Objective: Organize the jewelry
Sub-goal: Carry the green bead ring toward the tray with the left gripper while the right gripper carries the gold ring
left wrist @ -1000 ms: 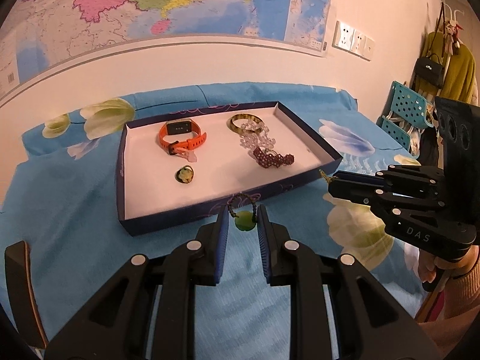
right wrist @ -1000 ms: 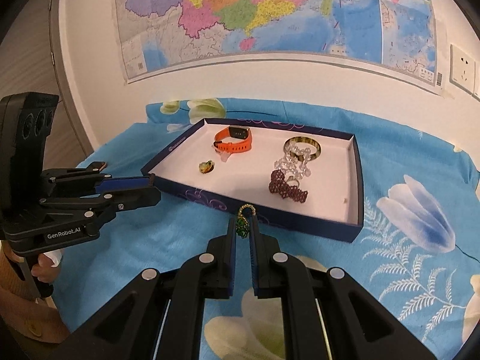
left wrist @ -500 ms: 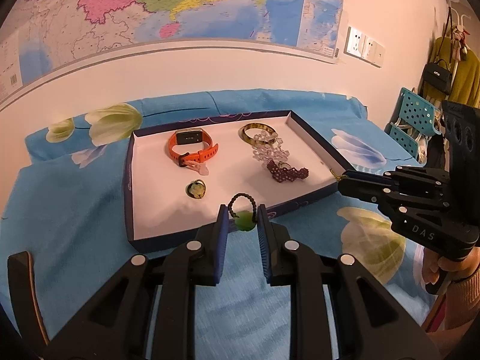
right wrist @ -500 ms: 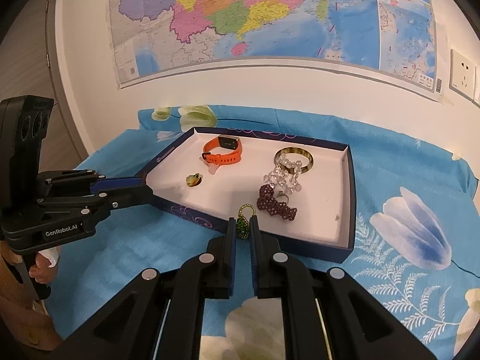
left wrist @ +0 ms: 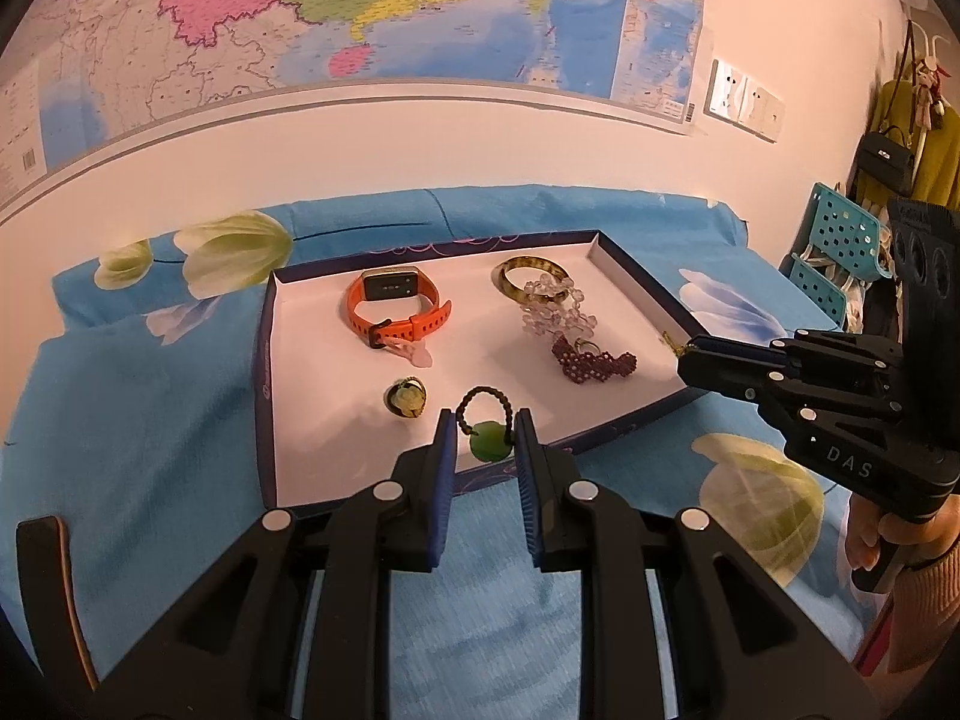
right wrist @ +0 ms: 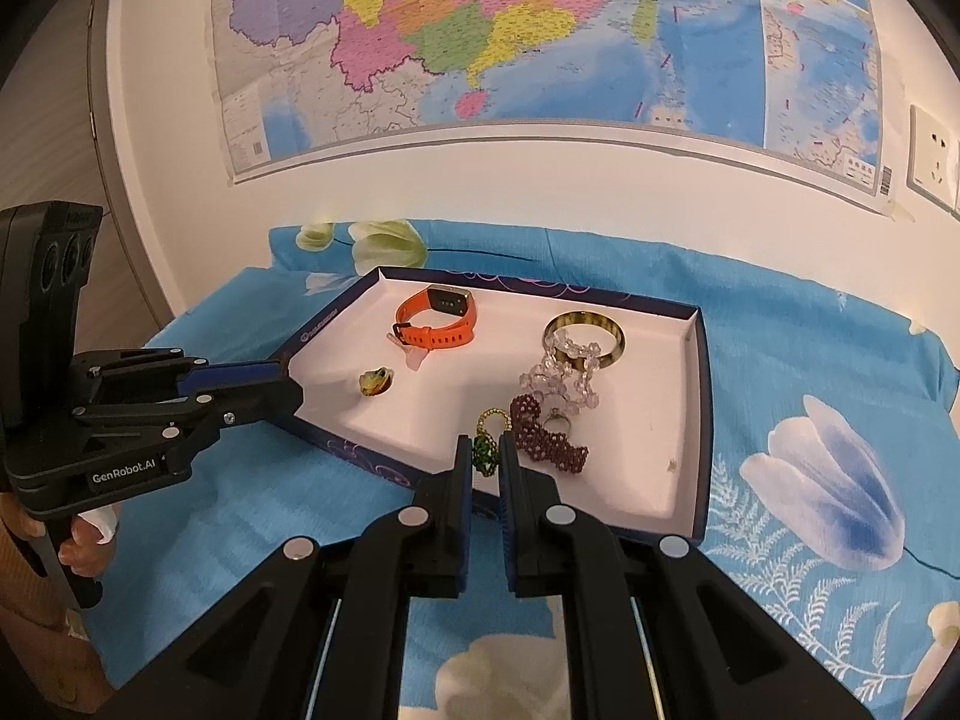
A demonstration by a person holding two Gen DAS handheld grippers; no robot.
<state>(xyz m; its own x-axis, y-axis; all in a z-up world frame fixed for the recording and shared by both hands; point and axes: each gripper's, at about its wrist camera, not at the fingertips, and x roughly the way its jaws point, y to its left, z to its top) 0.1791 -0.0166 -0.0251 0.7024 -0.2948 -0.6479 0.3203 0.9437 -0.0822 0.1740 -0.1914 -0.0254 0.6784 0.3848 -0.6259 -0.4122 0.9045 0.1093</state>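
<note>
A dark-blue tray (left wrist: 264, 360) with a white floor lies on the blue floral bedspread. In it are an orange watch (left wrist: 393, 309), a bangle (left wrist: 534, 279), a clear bead bracelet (left wrist: 558, 315), a maroon bead piece (left wrist: 591, 360) and a small yellow-green ring (left wrist: 406, 398). My left gripper (left wrist: 484, 420) is shut on a green round pendant (left wrist: 491, 443) with a dark bead loop, over the tray's near edge. My right gripper (right wrist: 485, 447) is shut on a small green bead charm (right wrist: 485, 455) with a gold loop, above the tray's near wall (right wrist: 384, 471), beside the maroon bead piece (right wrist: 546, 435).
The wall with a map (right wrist: 540, 30) rises just behind the bed. Teal perforated crates (left wrist: 840, 240) and a hanging black bag (left wrist: 888, 153) stand at the right. A hand (left wrist: 870, 540) holds the right gripper's handle. A wooden edge (left wrist: 42, 588) shows at the lower left.
Both grippers have moved forward toward the tray with their pieces still held. The tray looms larger, and both pieces now hang over its near edge.
</note>
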